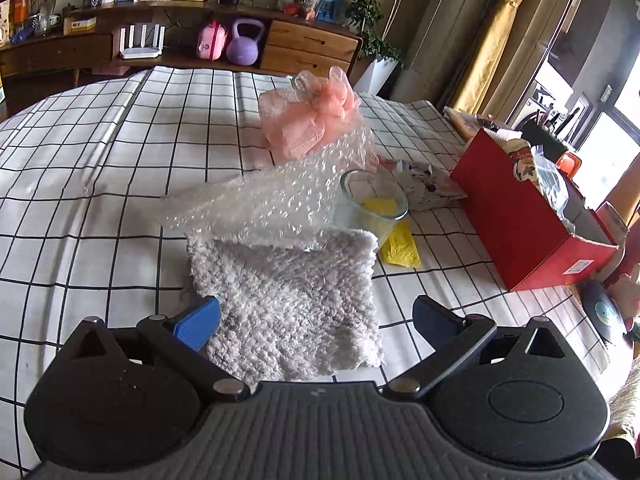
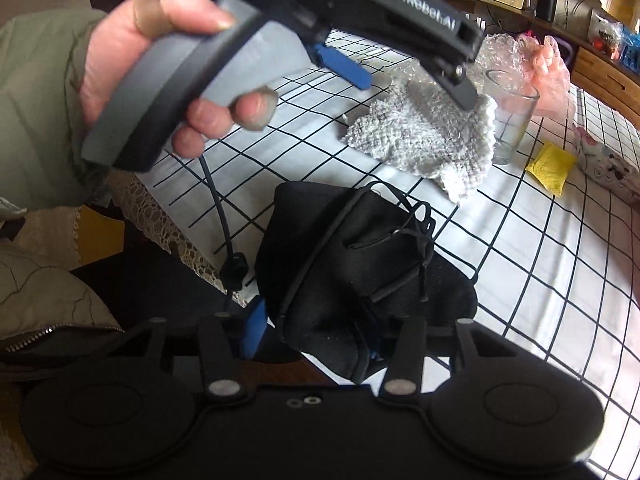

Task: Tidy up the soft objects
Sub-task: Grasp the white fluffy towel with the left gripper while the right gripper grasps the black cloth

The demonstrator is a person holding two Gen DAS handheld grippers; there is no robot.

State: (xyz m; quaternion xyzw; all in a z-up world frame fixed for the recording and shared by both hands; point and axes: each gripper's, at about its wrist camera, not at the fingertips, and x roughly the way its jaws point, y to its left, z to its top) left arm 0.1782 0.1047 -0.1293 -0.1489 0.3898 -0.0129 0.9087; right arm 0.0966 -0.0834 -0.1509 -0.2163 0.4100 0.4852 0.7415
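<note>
A fluffy white knitted cloth point(image 1: 288, 300) lies on the checked tablecloth point(image 1: 80, 184), partly under a sheet of bubble wrap point(image 1: 272, 200). My left gripper point(image 1: 316, 320) is open, its blue fingers on either side of the cloth's near end, just above it. The left gripper also shows in the right wrist view point(image 2: 416, 84), hovering over the cloth point(image 2: 424, 136). My right gripper point(image 2: 316, 340) is shut on a black drawstring pouch point(image 2: 360, 272) at the table's near edge. A pink mesh bundle point(image 1: 312, 120) sits behind the bubble wrap.
A drinking glass point(image 1: 372, 204) stands on a yellow cloth point(image 1: 400, 244) right of the bubble wrap. A red cardboard box point(image 1: 528, 216) with items stands at the right. A patterned pouch point(image 1: 428, 184) lies behind the glass. A wooden sideboard point(image 1: 200, 40) runs along the back.
</note>
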